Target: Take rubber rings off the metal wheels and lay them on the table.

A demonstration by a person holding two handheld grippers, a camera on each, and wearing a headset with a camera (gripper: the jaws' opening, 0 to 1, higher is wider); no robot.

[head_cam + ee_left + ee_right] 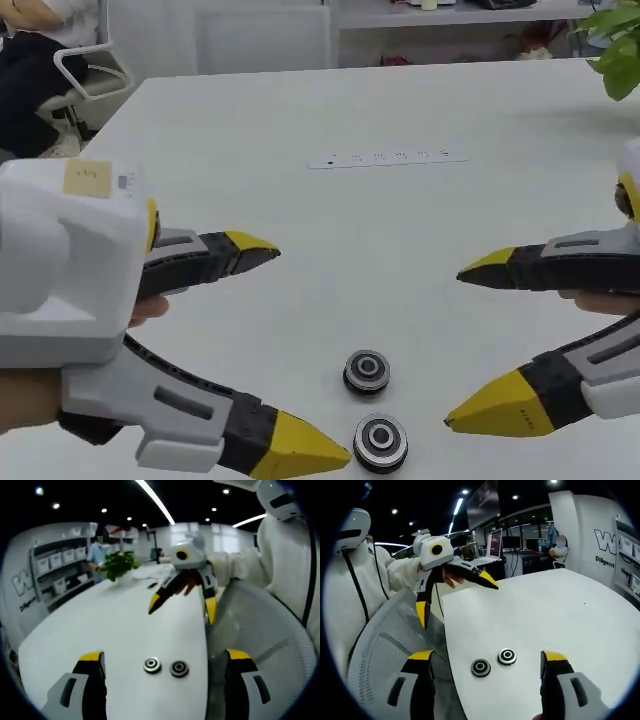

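Fingers of the left gripper point(314, 355) and right gripper point(452, 348) are spread wide, holding nothing. Two metal wheels point(367, 371), rubber rings point(357, 443) on, lie side by side between them near the table's point(300, 120) front edge; open tabletop stretches beyond.

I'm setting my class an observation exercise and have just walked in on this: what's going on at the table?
A person holds a gripper in each hand over a white table. The left gripper and right gripper face each other, jaws open, with two metal wheels lying between them. Neither gripper touches a wheel, and the dark rubber rings appear to be on both wheels.
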